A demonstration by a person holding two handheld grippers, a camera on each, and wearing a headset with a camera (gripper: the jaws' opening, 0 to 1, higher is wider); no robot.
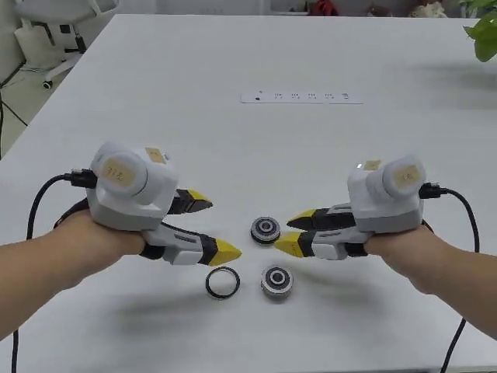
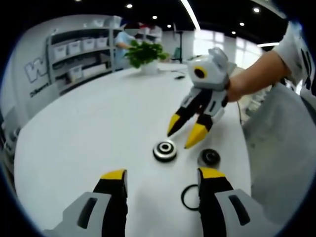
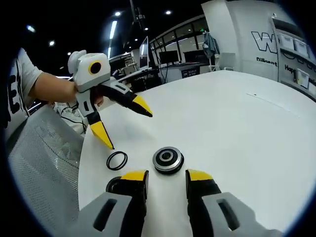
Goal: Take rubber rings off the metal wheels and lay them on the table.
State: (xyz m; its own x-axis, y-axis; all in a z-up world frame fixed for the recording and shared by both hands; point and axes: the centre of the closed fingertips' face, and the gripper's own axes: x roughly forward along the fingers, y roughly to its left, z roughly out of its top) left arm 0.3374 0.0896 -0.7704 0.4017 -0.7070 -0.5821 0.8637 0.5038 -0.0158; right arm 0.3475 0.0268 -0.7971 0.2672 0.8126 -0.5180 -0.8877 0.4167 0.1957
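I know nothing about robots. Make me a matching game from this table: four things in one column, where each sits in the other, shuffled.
Things: 1 loose rubber ring; 2 farther wheel; 3 nearer wheel; 4 socket strip.
Places: A between the left claw and the right claw; B far up the table; C just left of the nearer wheel in the head view; D just right of the loose rubber ring.
Pairs: 1-C, 2-A, 3-D, 4-B.

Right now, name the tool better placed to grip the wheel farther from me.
Right. The right tool is open with its tips just beside the farther wheel, which lies straight ahead between its jaws in the right gripper view. The left tool, also open, sits farther off to the side.
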